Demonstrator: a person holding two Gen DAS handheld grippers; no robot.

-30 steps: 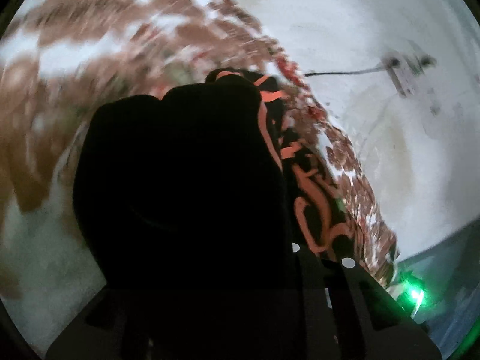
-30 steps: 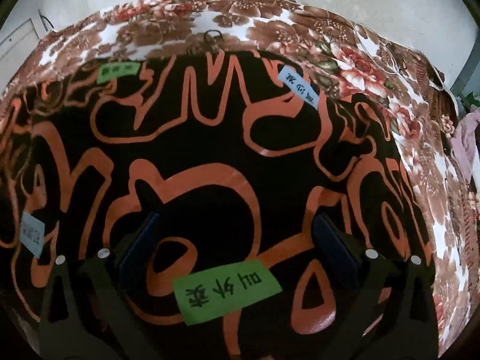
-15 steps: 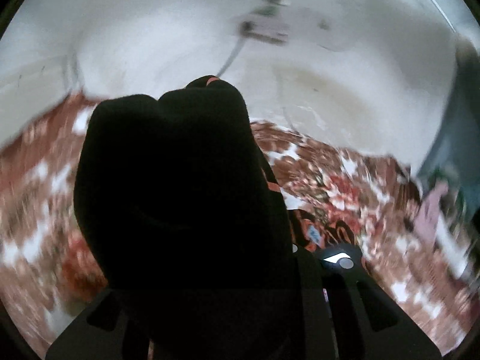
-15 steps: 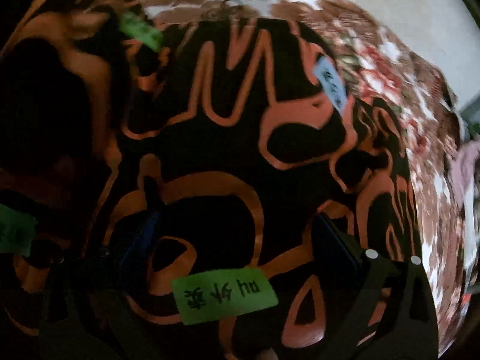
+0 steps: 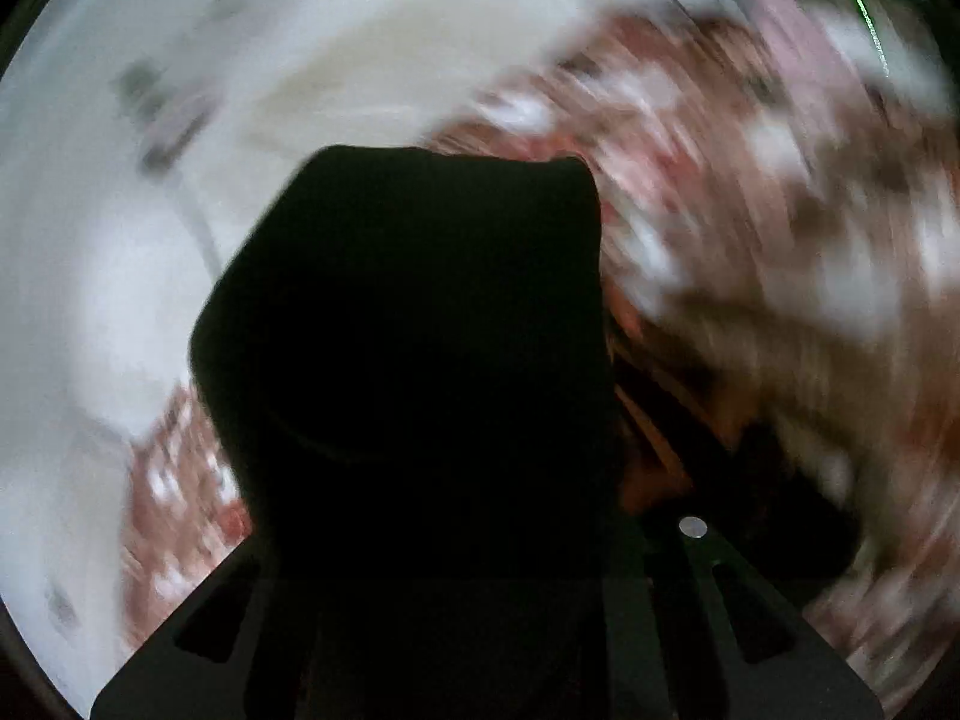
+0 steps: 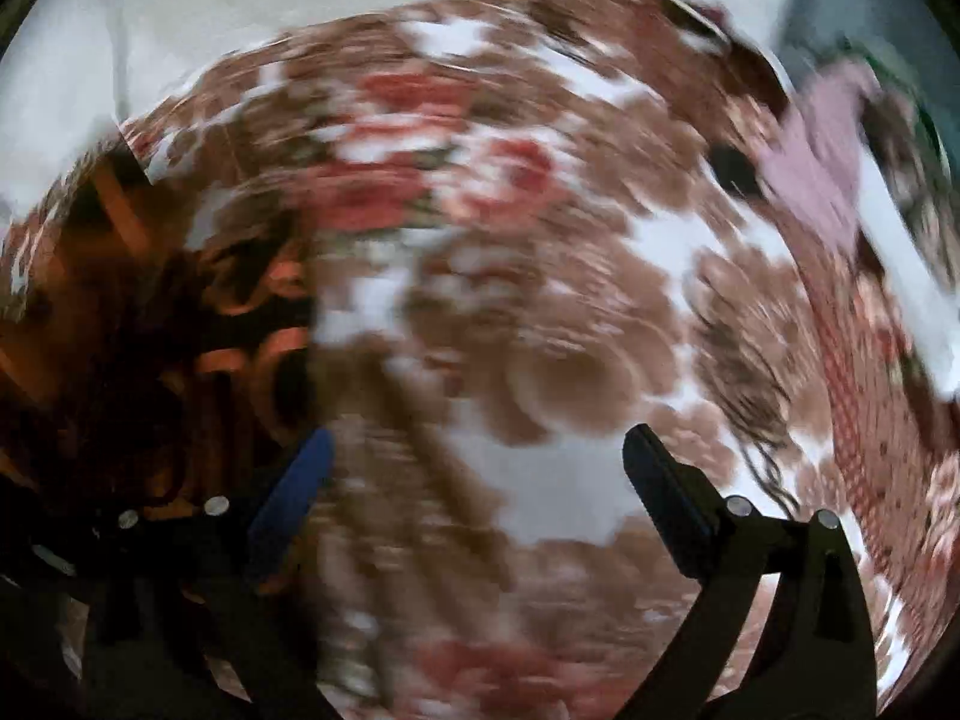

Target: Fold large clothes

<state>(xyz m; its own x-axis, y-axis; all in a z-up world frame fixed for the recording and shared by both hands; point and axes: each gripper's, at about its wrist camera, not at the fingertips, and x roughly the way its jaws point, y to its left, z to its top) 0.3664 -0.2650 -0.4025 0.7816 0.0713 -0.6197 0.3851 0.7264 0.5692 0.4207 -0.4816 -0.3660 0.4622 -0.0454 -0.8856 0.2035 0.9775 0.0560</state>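
Up close, the two views hardly match. In the left wrist view a black bunch of garment (image 5: 414,372) fills the middle and covers the left tongs (image 5: 480,570). Only their dark frame and one silver screw show at the bottom edge. The fingers are lost under the cloth, so their gap cannot be seen, but the cloth bunches right where they meet and they seem clenched on that fold. An orange-streaked strip of the same garment trails down to the right of the bunch.

In the right wrist view the right tongs (image 6: 474,474) stand wide apart, released, with nothing between them. The blue pad (image 6: 294,492) on the left finger and the black finger opposite it are the only sharp things there. Between and beyond them lies the cloth (image 6: 540,312), patterned in brown, red and white flowers, spread over what I take for a tabletop. The black and orange garment (image 6: 138,330) sits at the left edge of that view, just beside the blue pad and off to its side, heaped rather than flat. Whether pad and garment touch I cannot tell.

Farther off, the right view alone shows a pale pink cloth (image 6: 822,144) at the upper right, past the flowered edge. The left view alone shows a pale wall (image 5: 108,240) with some dark smudges on it, too smeared to name. Both pictures are heavily blurred, so the flower pattern runs into streaks and the garment's outline is soft.
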